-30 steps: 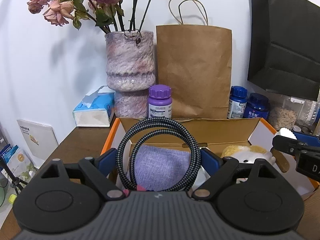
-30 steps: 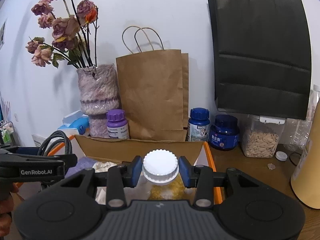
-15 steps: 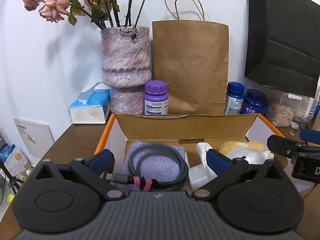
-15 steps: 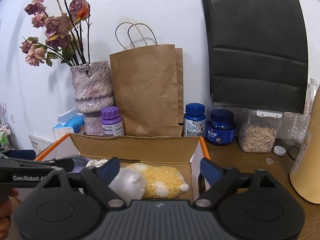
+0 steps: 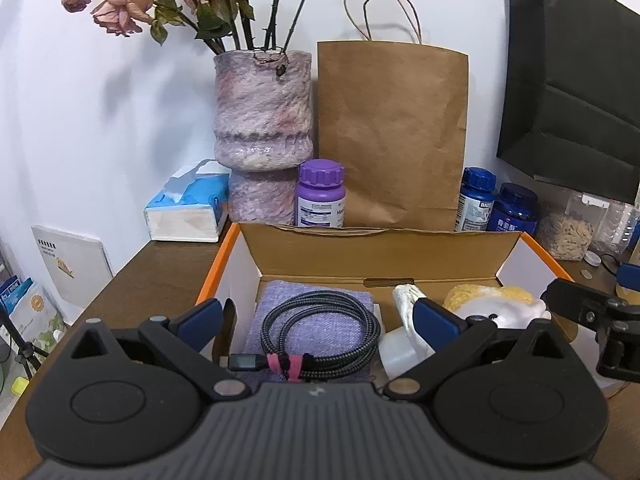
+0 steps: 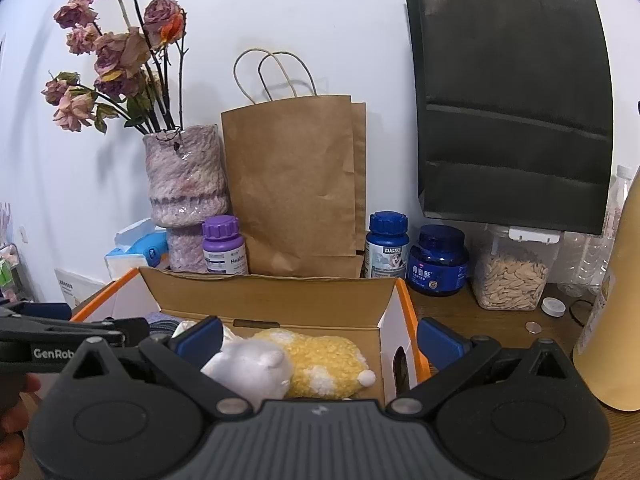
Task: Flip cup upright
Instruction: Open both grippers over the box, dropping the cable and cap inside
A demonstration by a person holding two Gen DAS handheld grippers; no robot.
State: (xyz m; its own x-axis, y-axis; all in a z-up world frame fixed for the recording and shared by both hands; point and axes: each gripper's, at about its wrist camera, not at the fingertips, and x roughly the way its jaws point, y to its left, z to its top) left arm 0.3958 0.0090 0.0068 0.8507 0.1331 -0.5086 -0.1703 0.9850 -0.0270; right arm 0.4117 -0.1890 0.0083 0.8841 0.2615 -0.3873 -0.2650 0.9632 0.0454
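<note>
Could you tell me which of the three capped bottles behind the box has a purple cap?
The purple bottle beside the vase; the two blue bottles stand right of the brown bag.

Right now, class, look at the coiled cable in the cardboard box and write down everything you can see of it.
The cable is a dark, braided-looking cord wound into a flat, loose oval of several loops. A pink band ties the loops together at the near side, where a dark metal-edged plug pokes out leftward. It lies flat on a lilac woven cloth in the left part of the open cardboard box. Neither gripper touches it; a white bottle lies just to its right.
</note>
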